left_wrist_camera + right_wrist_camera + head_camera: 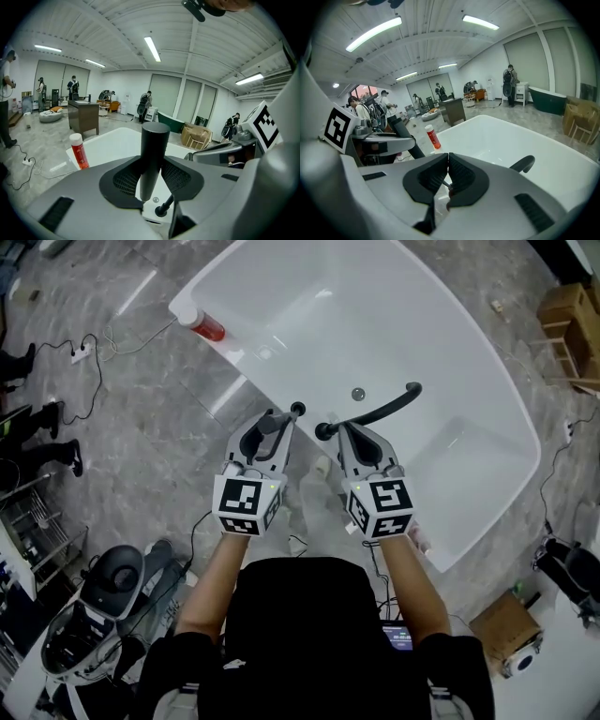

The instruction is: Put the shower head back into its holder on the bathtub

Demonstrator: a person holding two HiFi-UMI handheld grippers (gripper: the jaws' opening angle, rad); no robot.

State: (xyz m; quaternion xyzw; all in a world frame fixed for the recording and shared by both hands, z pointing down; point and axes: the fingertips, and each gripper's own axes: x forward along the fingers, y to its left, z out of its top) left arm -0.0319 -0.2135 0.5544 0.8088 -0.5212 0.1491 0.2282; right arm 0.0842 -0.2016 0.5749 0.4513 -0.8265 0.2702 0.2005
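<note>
Both at bathtub rim (246,371), left gripper (283,420) pinching shower head (153,154), right gripper (337,432) pressed together, wide basin (375,324) beyond

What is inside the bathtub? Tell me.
Inside the bathtub only a round drain shows, with a black curved spout reaching over the basin. The right gripper hides part of the near side.

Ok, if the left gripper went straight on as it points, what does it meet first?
The left gripper would probably meet the bathtub rim by the small black fitting, its clamped shower head touching first; depth is unclear.
</note>
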